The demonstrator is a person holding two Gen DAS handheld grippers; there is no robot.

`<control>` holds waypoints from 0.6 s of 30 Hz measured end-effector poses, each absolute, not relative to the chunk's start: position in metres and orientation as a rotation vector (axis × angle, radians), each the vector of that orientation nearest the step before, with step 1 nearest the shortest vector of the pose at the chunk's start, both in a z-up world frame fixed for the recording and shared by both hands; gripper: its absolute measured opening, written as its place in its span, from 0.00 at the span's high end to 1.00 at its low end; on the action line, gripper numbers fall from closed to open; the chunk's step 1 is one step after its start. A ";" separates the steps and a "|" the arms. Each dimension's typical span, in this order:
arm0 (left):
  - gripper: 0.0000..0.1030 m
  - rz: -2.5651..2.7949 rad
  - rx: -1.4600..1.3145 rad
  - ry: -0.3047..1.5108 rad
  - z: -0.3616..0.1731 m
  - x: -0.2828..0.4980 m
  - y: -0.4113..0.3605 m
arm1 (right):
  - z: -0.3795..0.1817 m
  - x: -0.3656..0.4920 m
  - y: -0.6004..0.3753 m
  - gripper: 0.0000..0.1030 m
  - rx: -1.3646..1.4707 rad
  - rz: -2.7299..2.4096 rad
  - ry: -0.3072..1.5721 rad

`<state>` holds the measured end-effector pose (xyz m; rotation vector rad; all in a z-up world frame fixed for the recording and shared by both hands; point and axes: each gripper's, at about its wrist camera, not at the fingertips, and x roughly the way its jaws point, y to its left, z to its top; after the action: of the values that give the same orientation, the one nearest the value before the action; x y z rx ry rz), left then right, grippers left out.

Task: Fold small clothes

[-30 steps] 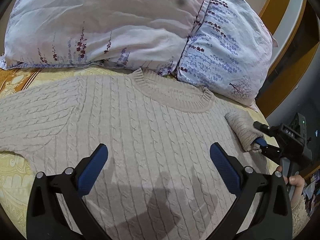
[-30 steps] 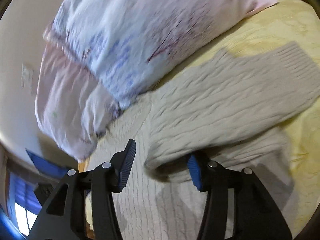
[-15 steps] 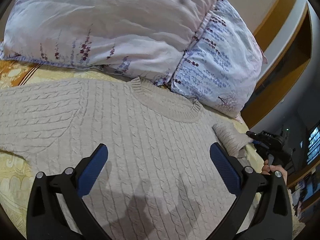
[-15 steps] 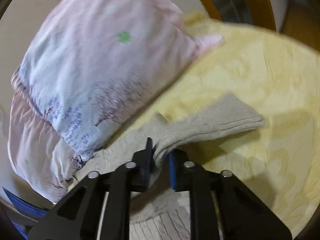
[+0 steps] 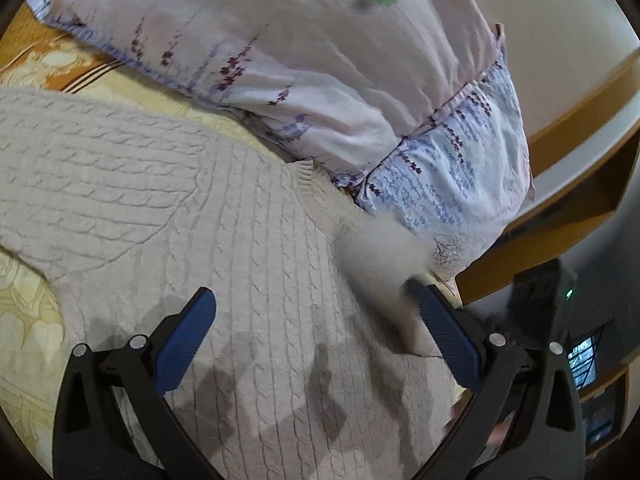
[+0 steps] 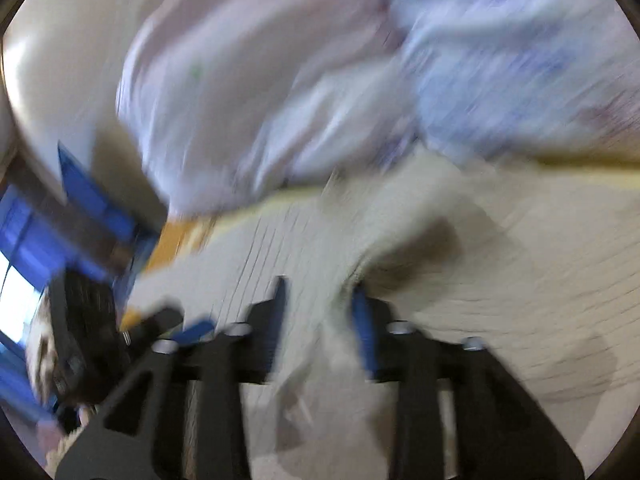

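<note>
Beige cable-knit sweater (image 5: pixel 208 240) lies flat on the yellow bedspread (image 5: pixel 28 320), spread beneath and ahead of the left gripper (image 5: pixel 316 340), whose jaws stand wide apart over the chest, holding nothing. Its right sleeve (image 5: pixel 380 264) is bunched and lifted just off that gripper's right finger. The right gripper (image 6: pixel 320 316) looks closed on sleeve knit, though blur leaves this uncertain. A shallow pinch could slip mid-swing, dropping the sleeve crooked against the floral pillow (image 5: pixel 440 184).

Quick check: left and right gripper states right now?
Left gripper: open, holding nothing, above the sweater.
Right gripper: shut on the sweater sleeve.
</note>
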<state>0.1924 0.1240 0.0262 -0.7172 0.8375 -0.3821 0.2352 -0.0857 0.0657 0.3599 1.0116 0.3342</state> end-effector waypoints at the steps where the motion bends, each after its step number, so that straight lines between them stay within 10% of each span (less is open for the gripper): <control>1: 0.02 -0.382 -0.720 0.842 0.025 0.193 0.124 | 0.064 0.234 -0.082 0.57 0.355 0.350 1.012; 10: 0.08 -0.356 -0.731 0.940 0.008 0.209 0.111 | 0.084 0.186 -0.153 0.45 0.569 0.243 0.950; 18: 0.35 -0.307 -0.691 1.003 0.006 0.236 0.106 | 0.065 0.124 -0.260 0.46 0.929 -0.043 0.885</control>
<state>0.2365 0.1056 0.0062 -0.6912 1.0026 -0.3074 0.1239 -0.2598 0.0650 0.9291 0.8846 -0.0433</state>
